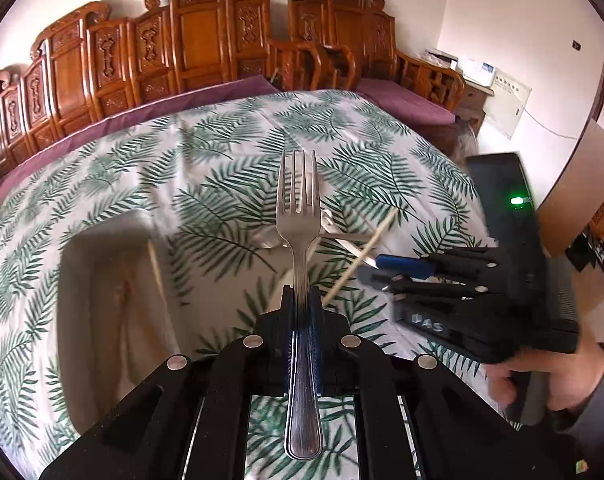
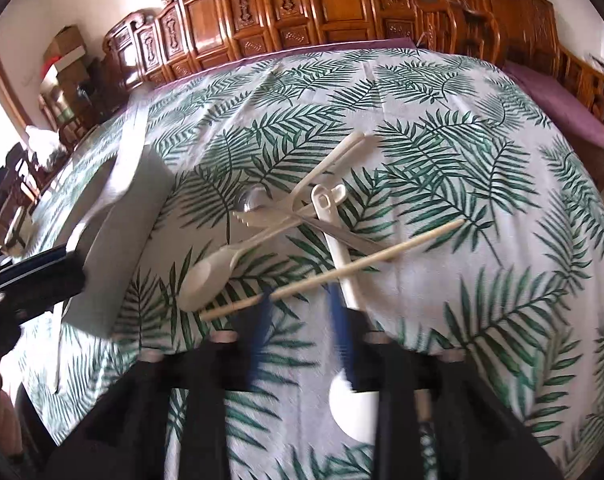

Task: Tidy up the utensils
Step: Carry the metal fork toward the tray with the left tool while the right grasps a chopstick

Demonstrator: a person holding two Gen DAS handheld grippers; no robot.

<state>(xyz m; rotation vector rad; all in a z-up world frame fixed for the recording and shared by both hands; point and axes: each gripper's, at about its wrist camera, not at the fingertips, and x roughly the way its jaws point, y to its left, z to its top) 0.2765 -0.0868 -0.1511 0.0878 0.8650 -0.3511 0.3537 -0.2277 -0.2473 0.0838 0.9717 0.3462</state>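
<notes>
My left gripper (image 1: pixel 302 300) is shut on a metal fork (image 1: pixel 297 208), tines pointing forward, held above the leaf-print tablecloth (image 1: pixel 205 152). A grey tray (image 1: pixel 109 304) with a chopstick (image 1: pixel 157 268) in it lies below to the left. My right gripper (image 2: pixel 302 300) is open, low over a pile of utensils: a wooden chopstick (image 2: pixel 342 268), a white spoon (image 2: pixel 205 276), a white ladle-like spoon (image 2: pixel 342 256), a white fork (image 2: pixel 261 220) and a metal spoon (image 2: pixel 253 200). The right gripper also shows in the left wrist view (image 1: pixel 386 272).
The grey tray (image 2: pixel 121 216) sits left of the pile in the right wrist view. Carved wooden benches (image 1: pixel 205 40) with purple cushions (image 1: pixel 402 100) stand behind the table. The table's right edge (image 1: pixel 466 184) is near.
</notes>
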